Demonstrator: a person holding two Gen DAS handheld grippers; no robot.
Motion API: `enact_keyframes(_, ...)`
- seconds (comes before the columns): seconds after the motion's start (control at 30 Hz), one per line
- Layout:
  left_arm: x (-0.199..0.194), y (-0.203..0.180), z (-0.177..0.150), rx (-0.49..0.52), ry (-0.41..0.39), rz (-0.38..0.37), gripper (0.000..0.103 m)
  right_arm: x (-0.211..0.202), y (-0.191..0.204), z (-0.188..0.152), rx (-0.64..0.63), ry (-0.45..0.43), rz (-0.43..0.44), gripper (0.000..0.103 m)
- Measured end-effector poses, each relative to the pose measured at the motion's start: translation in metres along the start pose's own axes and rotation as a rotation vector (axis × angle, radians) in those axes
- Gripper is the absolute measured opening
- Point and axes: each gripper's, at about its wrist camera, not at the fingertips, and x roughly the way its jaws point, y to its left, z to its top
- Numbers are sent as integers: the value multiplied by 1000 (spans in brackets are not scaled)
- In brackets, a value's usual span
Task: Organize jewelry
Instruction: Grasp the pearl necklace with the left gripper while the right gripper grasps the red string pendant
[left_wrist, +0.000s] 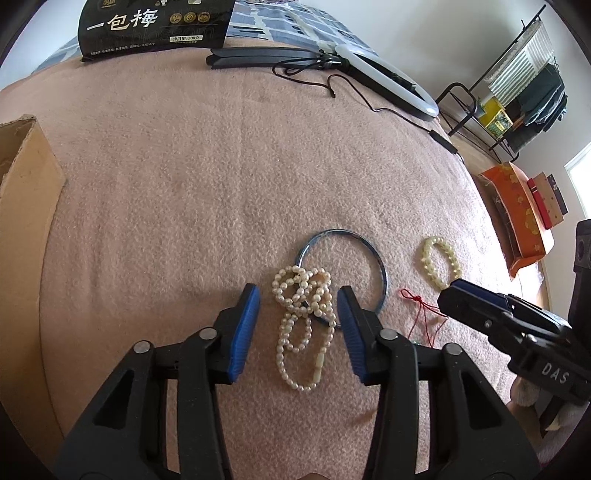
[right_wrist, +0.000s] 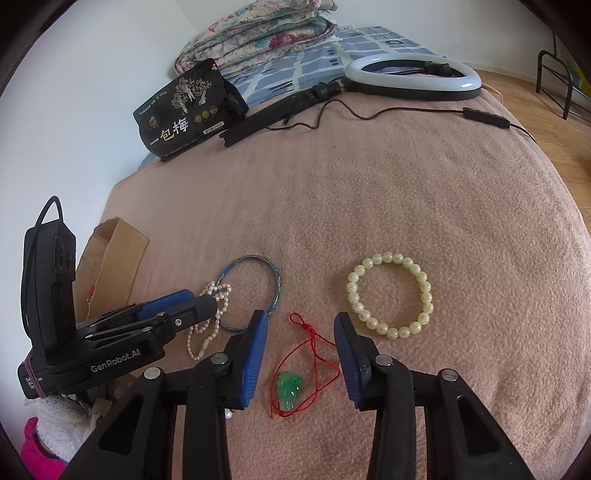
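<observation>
A pearl necklace lies bunched on the pink blanket, over the near edge of a blue bangle. My left gripper is open, its jaws on either side of the necklace. A pale bead bracelet lies to the right. A red cord with a green pendant lies between the open jaws of my right gripper. The right wrist view also shows the bead bracelet, the bangle, the necklace and the left gripper.
A cardboard box stands at the left, also in the right wrist view. At the far end lie a black snack bag, a ring light with its stand and cable, and folded quilts.
</observation>
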Motion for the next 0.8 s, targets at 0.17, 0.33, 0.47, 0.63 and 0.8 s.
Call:
enact_keyframes(0.17, 7, 0, 1, 14, -3, 27, 33, 8, 2, -2, -6, 17, -9, 37)
enact_keyframes(0.33, 7, -2, 0, 22, -12, 37, 19, 17, 4, -2, -13, 34, -30, 36)
enact_keyframes(0.47, 7, -2, 1, 23, -16, 28, 12, 25, 7, -2, -39, 48, -53, 35)
enact_keyframes(0.63, 4, -1, 2, 21, -27, 25, 6, 31, 13, -5, -102, 55, -136, 19)
enact_keyframes(0.8, -7, 2, 5, 4, -58, 19, 5, 29, 13, -4, -100, 40, -132, 2)
